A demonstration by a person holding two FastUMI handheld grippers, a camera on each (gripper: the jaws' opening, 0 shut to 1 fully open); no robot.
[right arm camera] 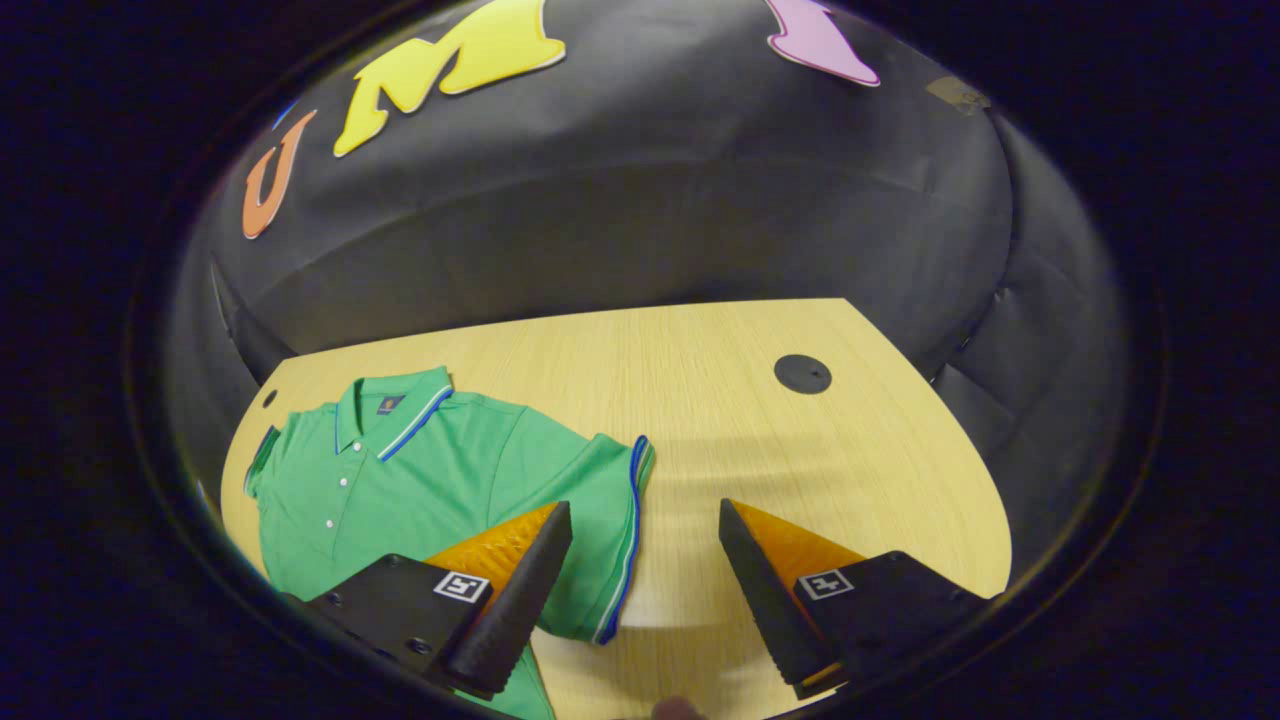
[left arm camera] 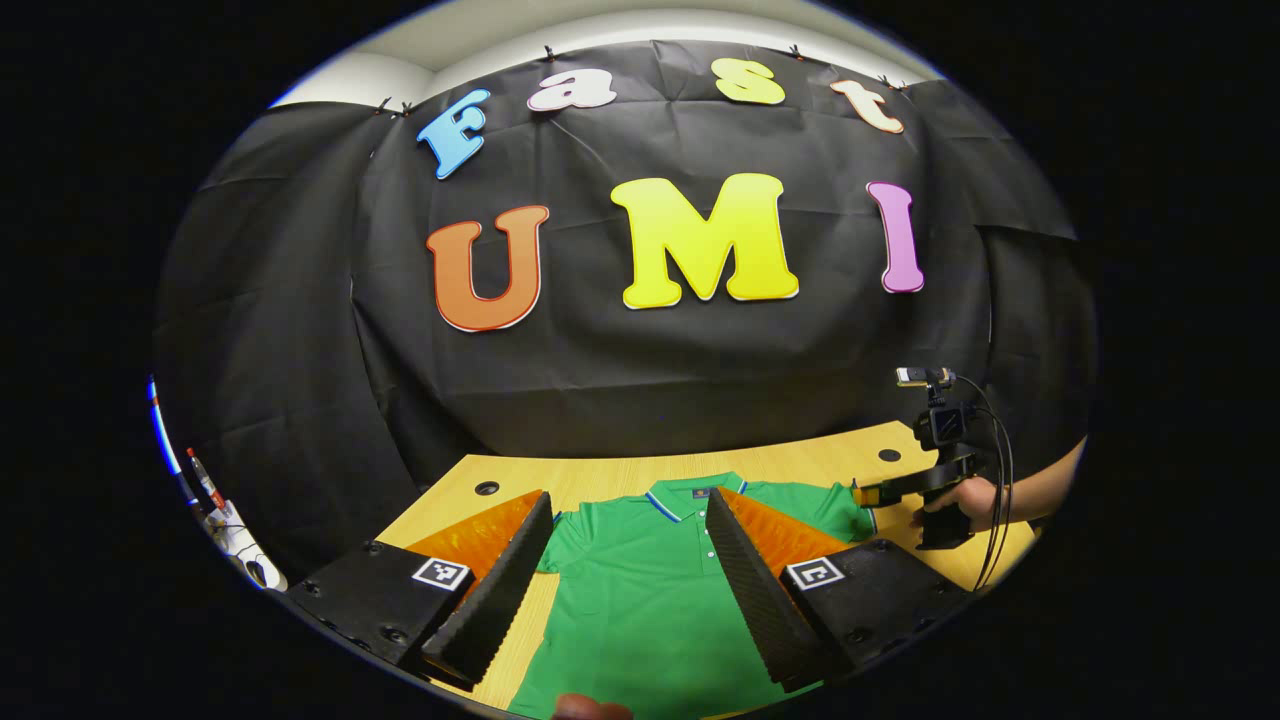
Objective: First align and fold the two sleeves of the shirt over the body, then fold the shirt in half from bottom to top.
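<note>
green shirt (left arm camera: 640,590) flat, sleeves unfolded, on table (right arm camera: 760,440).

Each gripper has two long wedge-shaped fingers with ribbed inner faces, set on flat black blocks. In the left gripper view, the left gripper (left arm camera: 625,560) carries a small white square tag with a black pattern on each block, and round screws along the block edges. The right gripper (right arm camera: 645,570) has the same tags and screws. Farther off, a bare-armed hand (left arm camera: 975,497) grips a black handle, with a small camera on top and thin black cables hanging
</note>
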